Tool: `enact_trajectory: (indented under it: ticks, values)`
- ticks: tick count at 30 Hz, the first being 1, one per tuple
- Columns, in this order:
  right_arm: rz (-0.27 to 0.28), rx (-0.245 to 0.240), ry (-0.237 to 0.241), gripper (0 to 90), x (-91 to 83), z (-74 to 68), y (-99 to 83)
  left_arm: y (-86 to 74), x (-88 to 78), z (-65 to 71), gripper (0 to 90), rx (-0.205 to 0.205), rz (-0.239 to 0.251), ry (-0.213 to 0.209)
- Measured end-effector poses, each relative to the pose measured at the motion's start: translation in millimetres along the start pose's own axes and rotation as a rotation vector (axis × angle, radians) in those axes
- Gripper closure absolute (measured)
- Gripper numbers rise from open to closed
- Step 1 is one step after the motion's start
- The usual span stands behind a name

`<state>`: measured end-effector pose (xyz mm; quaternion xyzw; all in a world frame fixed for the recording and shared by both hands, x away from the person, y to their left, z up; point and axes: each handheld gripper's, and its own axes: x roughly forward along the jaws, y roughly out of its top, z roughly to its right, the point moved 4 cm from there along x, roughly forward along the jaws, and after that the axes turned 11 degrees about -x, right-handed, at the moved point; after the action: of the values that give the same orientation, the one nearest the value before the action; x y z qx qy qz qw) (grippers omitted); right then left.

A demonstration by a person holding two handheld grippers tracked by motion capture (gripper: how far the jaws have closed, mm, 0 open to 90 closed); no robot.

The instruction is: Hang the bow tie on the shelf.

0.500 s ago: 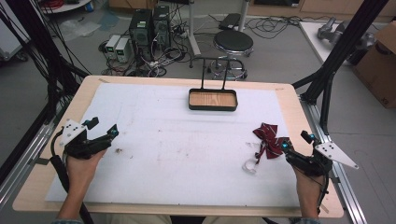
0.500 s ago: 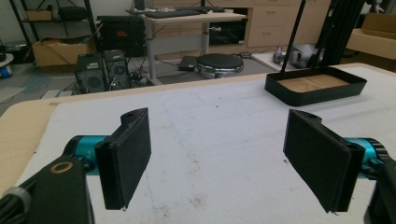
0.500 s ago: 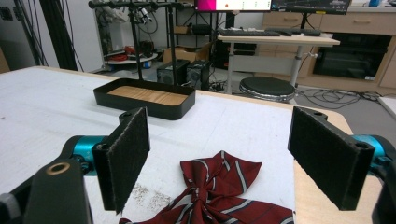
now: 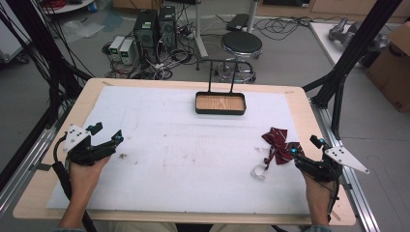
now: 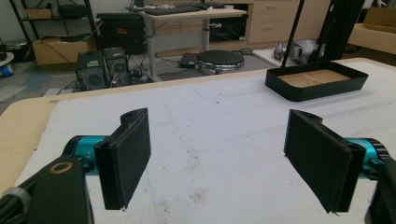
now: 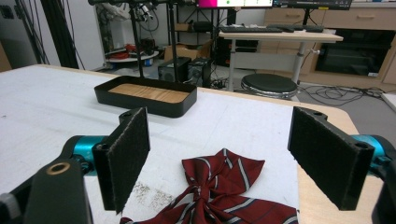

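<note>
A dark red striped bow tie (image 4: 278,143) lies on the white mat at the right, with its pale strap loop (image 4: 260,171) curled toward the front. My right gripper (image 4: 305,146) stands open just right of it. In the right gripper view the bow tie (image 6: 219,189) lies low between the wide black pads (image 6: 128,156), which do not press on it. At the left of the table my left gripper (image 4: 107,132) rests open over bare mat, and its pads (image 5: 128,158) have nothing between them. A black tray (image 4: 220,112) with a wooden floor sits at the back centre.
The white mat (image 4: 183,159) covers most of the wooden table and carries a few dark smudges. Black frame posts (image 4: 338,96) rise at both sides. A stool (image 4: 241,46), computer towers (image 4: 154,29) and cables stand on the floor beyond the far edge.
</note>
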<state>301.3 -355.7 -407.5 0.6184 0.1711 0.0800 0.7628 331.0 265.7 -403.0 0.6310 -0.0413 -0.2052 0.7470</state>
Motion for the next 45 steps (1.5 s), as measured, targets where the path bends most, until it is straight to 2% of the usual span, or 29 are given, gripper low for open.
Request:
enact_trajectory:
  ticks: [7, 14, 17, 18, 24, 27, 35, 40, 41, 43, 45]
  values:
    - [-0.008, 0.021, 0.017, 20.3, 3.2, 0.1, -2.0, 0.0, -0.3, -0.3, 23.2, -0.003, 0.002, 0.0]
    - [-0.025, 0.026, 0.033, 20.3, 8.5, 0.9, -4.6, -0.8, 1.4, 0.1, 23.1, -0.007, 0.003, 0.0]
    - [-0.039, 0.014, 0.043, 22.5, 14.7, 1.9, -8.1, -1.4, 1.8, 0.2, 23.0, -0.005, 0.002, 0.0]
    - [-0.06, 0.011, 0.059, 23.6, 20.2, 1.8, -10.7, -1.4, 1.8, 0.3, 23.1, -0.003, 0.0, 0.0]
    - [-0.09, 0.004, 0.073, 23.6, 31.3, 4.5, -16.4, -1.7, 2.3, 0.5, 23.0, -0.004, -0.001, 0.0]
    - [-0.133, 0.013, 0.083, 23.6, 39.8, 7.4, -23.5, -2.3, 2.8, 0.4, 23.0, -0.003, -0.003, -0.001]
    - [-0.182, 0.017, 0.108, 24.7, 50.1, 6.5, -30.9, -2.4, 2.7, 1.5, 23.0, 0.002, -0.006, -0.003]
    - [-0.22, 0.006, 0.128, 31.4, 56.4, 3.9, -36.0, -2.9, 3.5, 2.7, 23.0, -0.003, -0.005, -0.008]
    - [-0.252, -0.005, 0.132, 33.9, 60.6, 2.5, -39.2, -3.0, 3.7, 3.0, 23.0, -0.003, -0.002, -0.007]
    - [-0.256, -0.011, 0.13, 34.9, 61.8, 2.5, -40.0, -3.1, 3.7, 3.0, 23.0, 0.0, -0.006, -0.006]
    - [-0.291, -0.01, 0.134, 39.3, 67.5, 0.5, -43.0, -3.4, 4.1, 2.9, 23.0, -0.001, -0.007, -0.008]
